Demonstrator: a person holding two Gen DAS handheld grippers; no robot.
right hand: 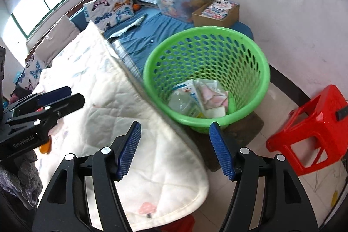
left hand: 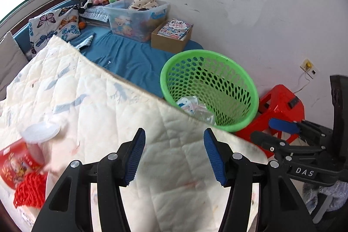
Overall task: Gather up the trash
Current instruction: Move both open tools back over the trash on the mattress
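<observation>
A green perforated basket stands beside the bed and holds trash: a clear plastic bottle, paper packets and wrappers. On the white quilt at the left lie a red snack canister with a white lid and red mesh netting. My left gripper is open and empty above the quilt; it also shows in the right wrist view. My right gripper is open and empty, near the basket's front rim; it shows in the left wrist view.
A red plastic stool stands on the floor right of the basket. A dark wooden block sits under the basket. On the blue sheet at the back are a clear storage bin, a cardboard box, butterfly pillows and stuffed toys.
</observation>
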